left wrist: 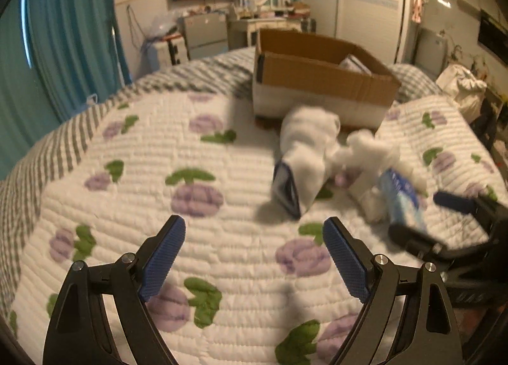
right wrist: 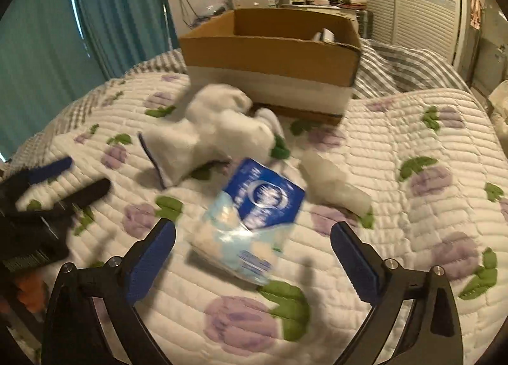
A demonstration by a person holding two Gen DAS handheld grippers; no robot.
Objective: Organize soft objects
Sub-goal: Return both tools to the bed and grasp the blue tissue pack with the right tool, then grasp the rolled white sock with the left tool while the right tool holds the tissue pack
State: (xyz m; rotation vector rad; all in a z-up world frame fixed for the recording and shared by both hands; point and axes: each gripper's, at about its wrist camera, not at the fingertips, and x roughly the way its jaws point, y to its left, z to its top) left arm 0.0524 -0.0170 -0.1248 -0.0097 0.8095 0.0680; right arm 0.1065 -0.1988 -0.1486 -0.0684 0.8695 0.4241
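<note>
Right gripper (right wrist: 252, 249), fingers spread and empty, frames the blue pack (right wrist: 254, 215) at frame centre, apparently lined up for a grasp. Left gripper (left wrist: 254, 257) is likewise released over bare quilt (left wrist: 133, 174). Box (right wrist: 270, 54), upper centre, likely awaits the soft items.

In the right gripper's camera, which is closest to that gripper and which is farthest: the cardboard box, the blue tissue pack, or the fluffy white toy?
1. Blue tissue pack: right between the open fingers of the right gripper, on the quilt.
2. Fluffy white toy: farther back, a little to the left.
3. Cardboard box: farthest, behind the toy.
</note>
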